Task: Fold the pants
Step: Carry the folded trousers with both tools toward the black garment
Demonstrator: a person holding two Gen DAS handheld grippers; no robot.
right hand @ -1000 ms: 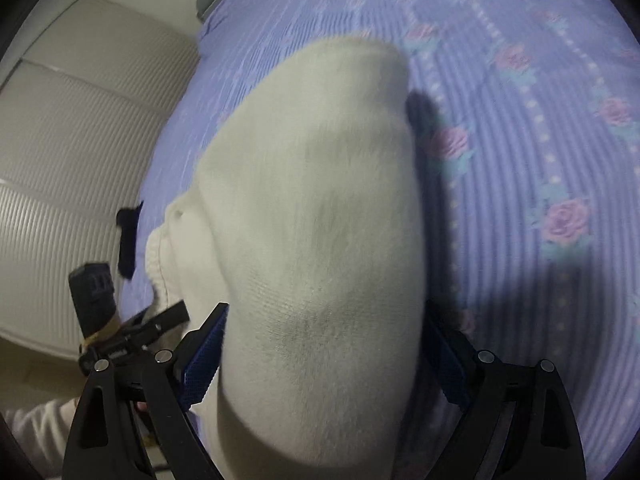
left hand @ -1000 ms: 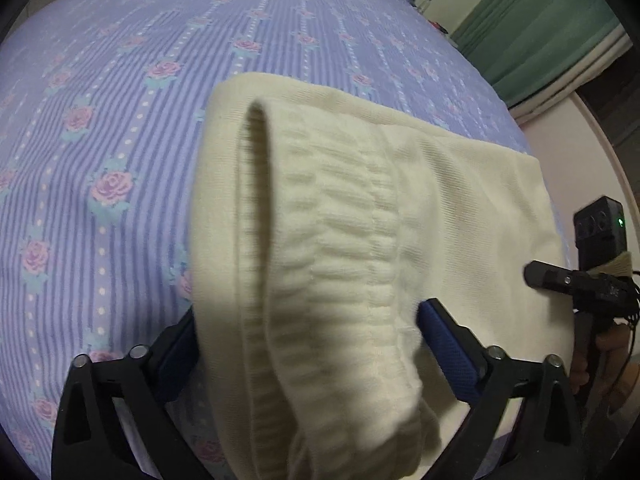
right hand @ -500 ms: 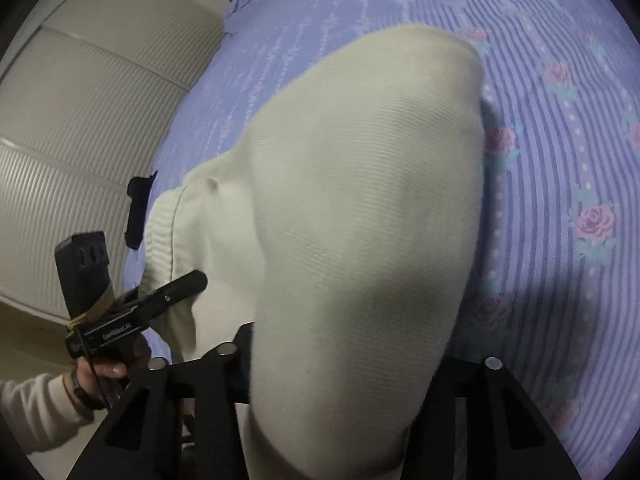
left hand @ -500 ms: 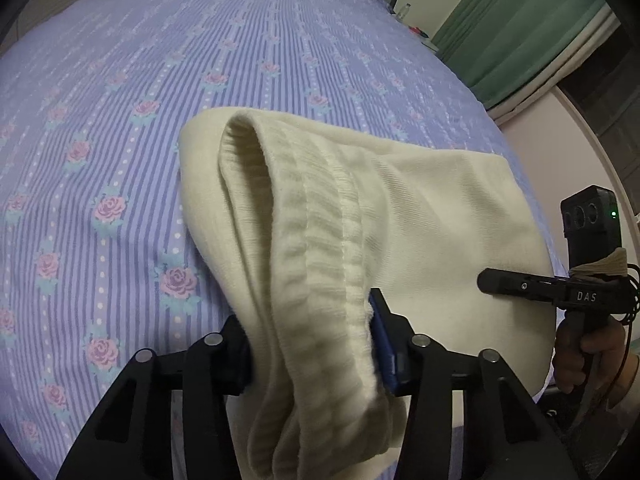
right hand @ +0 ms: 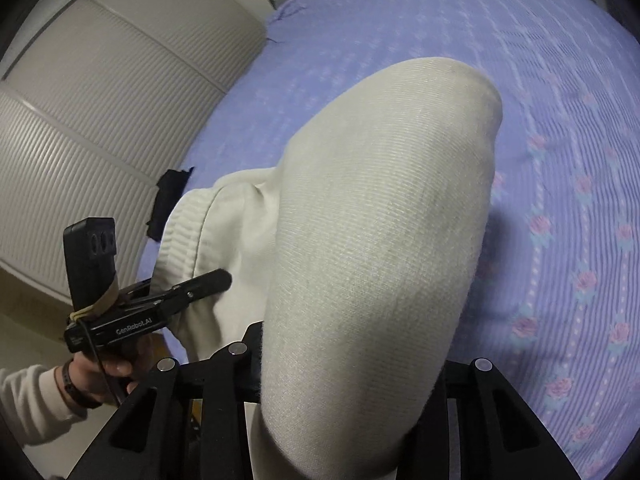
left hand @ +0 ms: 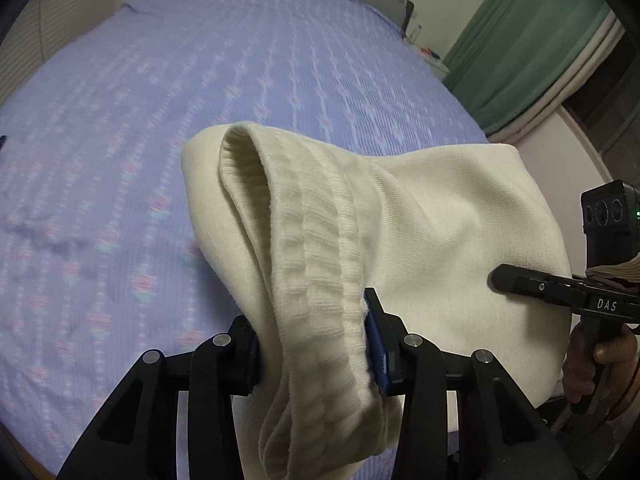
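The cream pants (left hand: pixel 420 216) hang bunched between your two grippers, raised above the bed (left hand: pixel 200 80) rather than lying flat on it. In the left wrist view the ribbed waistband (left hand: pixel 320 280) runs straight down into your left gripper (left hand: pixel 316 356), whose jaws are closing, the blue pads already pressing the band from both sides. Beyond it the smooth knit spreads to the right, toward your right gripper (left hand: pixel 560 292) (its black finger lies against the cloth's far edge, and your right hand (left hand: pixel 592 364) shows under the handle).

In the right wrist view a thick fold of the same fabric (right hand: pixel 380 240) fills the middle and drops between the fingers of your right gripper (right hand: pixel 352 364); its jaws are closing too, with the fold pinched between them, though the pads themselves are hidden by cloth. To the left your left gripper (right hand: pixel 200 284) bites the waistband end, your left hand (right hand: pixel 104 372) and a pale sleeve (right hand: pixel 28 404) below it.

Around all this lies the lilac striped bedspread with small pink roses, a ribbed cream wardrobe door (right hand: pixel 100 120) beside the bed, and a green curtain (left hand: pixel 532 36) at the far corner.
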